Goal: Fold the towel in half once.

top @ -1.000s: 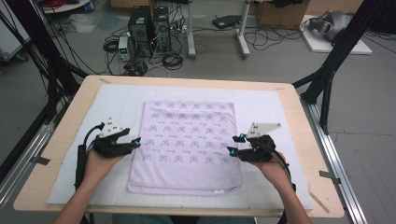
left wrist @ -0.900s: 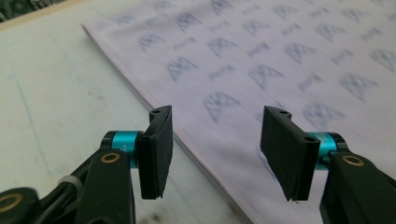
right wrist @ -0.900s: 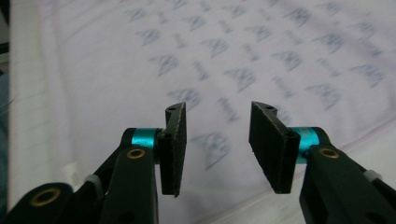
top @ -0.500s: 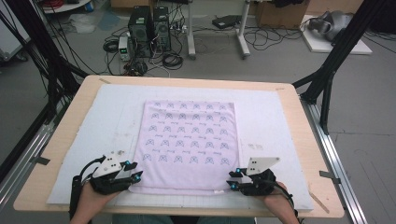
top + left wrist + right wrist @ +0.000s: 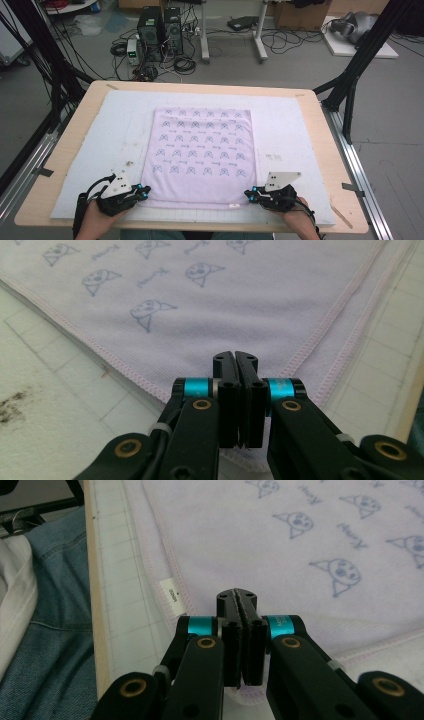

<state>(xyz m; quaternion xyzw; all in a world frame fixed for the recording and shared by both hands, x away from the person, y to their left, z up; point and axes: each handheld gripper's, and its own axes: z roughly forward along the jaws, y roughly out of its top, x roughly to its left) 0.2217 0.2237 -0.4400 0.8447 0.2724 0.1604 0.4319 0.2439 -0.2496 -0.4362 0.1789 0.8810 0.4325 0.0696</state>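
A pale lilac towel (image 5: 202, 150) printed with small blue cat faces lies flat on the white mat. At its near left corner my left gripper (image 5: 145, 191) has just been closing, and in the left gripper view the jaws (image 5: 235, 356) are pressed together on the towel (image 5: 240, 300) corner's hem. My right gripper (image 5: 248, 194) has also just been closing at the near right corner. In the right gripper view its jaws (image 5: 238, 594) are shut on the towel (image 5: 260, 550) edge, beside a small white label (image 5: 170, 596).
The white gridded mat (image 5: 300, 130) covers a wooden table (image 5: 327, 150), whose front edge lies just behind both hands. Dark specks (image 5: 131, 163) mark the mat left of the towel. Black frame legs, computers and cables stand on the floor beyond the table.
Both hands moved back along the towel's sides to its near corners and dropped to the mat. Both pairs of jaws went from apart to closed on the corners.
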